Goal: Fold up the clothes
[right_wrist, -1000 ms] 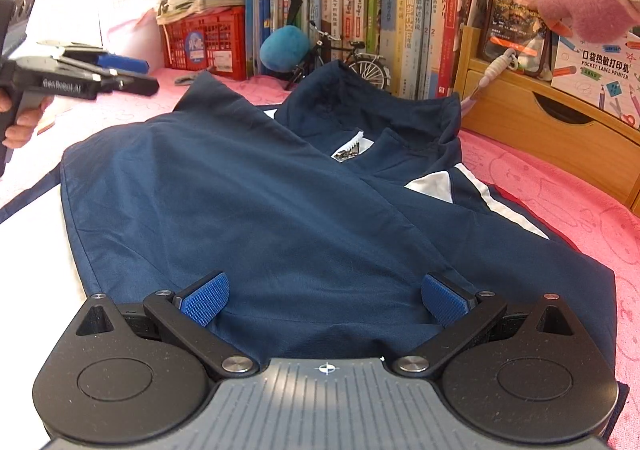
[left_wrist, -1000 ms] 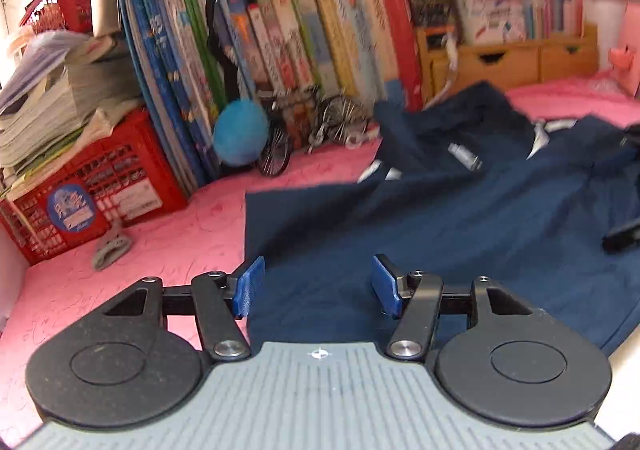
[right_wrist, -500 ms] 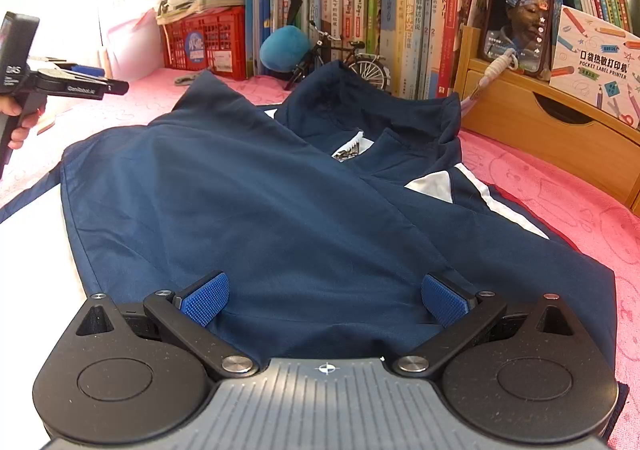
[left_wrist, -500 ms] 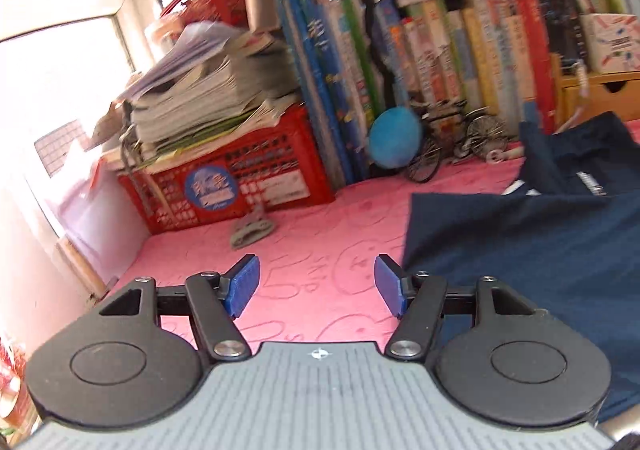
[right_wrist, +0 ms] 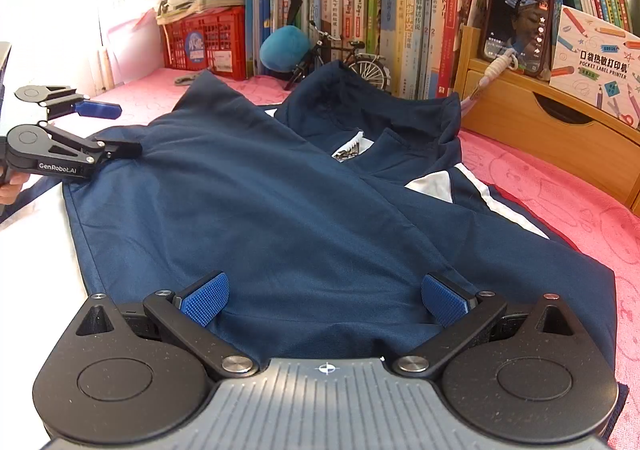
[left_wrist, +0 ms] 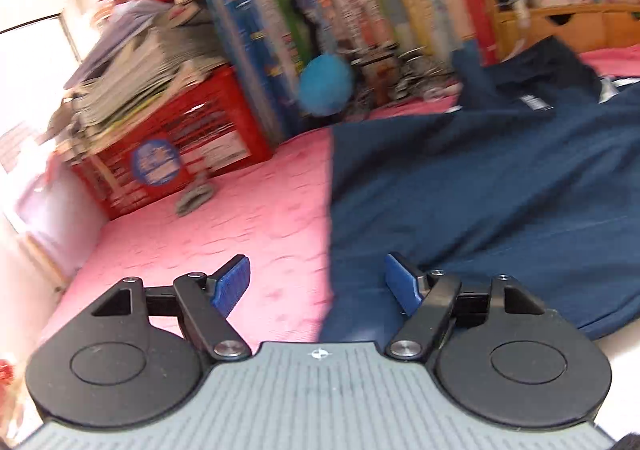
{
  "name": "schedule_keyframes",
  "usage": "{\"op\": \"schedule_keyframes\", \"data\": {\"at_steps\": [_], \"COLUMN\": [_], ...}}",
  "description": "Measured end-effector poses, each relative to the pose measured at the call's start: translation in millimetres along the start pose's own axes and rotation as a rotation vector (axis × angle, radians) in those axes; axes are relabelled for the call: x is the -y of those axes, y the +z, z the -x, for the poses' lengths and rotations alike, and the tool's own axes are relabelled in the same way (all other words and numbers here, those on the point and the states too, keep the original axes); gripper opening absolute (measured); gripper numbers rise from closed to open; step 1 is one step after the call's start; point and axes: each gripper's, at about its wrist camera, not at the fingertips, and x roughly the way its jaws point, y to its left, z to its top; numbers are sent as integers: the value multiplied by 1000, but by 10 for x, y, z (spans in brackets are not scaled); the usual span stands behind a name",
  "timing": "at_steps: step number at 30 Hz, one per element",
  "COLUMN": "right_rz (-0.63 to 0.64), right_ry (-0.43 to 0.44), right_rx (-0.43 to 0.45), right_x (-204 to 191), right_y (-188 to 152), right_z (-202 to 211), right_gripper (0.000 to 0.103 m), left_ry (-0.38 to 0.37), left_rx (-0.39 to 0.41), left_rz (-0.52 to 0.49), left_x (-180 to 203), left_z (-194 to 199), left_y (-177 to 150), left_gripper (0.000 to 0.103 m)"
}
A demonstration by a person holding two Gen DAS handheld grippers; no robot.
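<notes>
The navy jacket [right_wrist: 280, 218] lies spread on the pink bed [left_wrist: 248, 218], so the left gripper [left_wrist: 318, 284], jaws just widened and empty, straddles its side edge while the right gripper [right_wrist: 324, 300] waits wide open, empty, over the hem.

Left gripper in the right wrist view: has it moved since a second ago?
Yes. The left gripper has dropped from level with the red crate to the navy garment edge, and its jaws have just been opening with nothing gripped.

A home bedroom or study corner: pink bedspread [right_wrist: 560, 210], crowded bookshelf [right_wrist: 400, 10], red crate [right_wrist: 208, 42] of papers.
</notes>
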Motion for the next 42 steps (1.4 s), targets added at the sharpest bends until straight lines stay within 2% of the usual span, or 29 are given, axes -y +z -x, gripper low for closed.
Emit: {"op": "schedule_keyframes", "data": {"at_steps": [1,2,3,4,6,7,10,14,16,18,20,23,25,29,31,34,37,39,42], "right_rz": [0,0,0,0,0,0,0,-7,-23,-63,-100,-106,-119,-135,-127,-134,-201,-286,-395], "right_ry": [0,0,0,0,-1,-1,-1,-11,-29,-100,-178,-282,-300,-314,-329,-377,-431,-420,-356], "right_rx": [0,0,0,0,1,1,1,-1,-5,-39,-64,0,28,42,50,64,78,87,98], "right_x": [1,1,2,2,2,2,2,-4,-20,-83,-146,-229,-243,-240,-221,-159,-7,127,287], "right_y": [0,1,1,2,2,2,2,6,8,32,50,-35,-132,-345,-416,-481,-512,-536,-573], "right_z": [1,1,2,2,3,3,2,2,4,47,117,358,510,722,815,919,965,982,995], "right_gripper": [103,103,103,103,103,103,103,103,103,103,103,102,102,103,103,103,103,103,101], "left_ry": [67,115,129,140,79,54,-36,-222,-272,-268,-259,-214,-170,-79,-16,15,70,123,135], "left_rx": [-33,-84,-99,-112,-63,-41,27,86,94,104,112,120,111,18,-11,-6,-14,-25,-72], "left_rz": [11,46,93,139,209,210,151,117,92,72,78,53,18,-42,-39,22,-11,-41,41], "left_x": [-125,-267,-393,-515,-654,-638,-413,-16,204,345,400,486,567,634,575,412,346,281,42], "left_z": [-57,-104,-78,-49,152,250,491,667,652,581,498,302,133,-310,-494,-561,-609,-653,-655], "left_y": [-35,-64,-87,-110,-135,-123,-24,151,227,297,391,539,620,616,520,437,435,416,384], "left_gripper": [73,64,59,59,59,60,60,66,66,66,65,65,65,64,64,66,66,66,61]}}
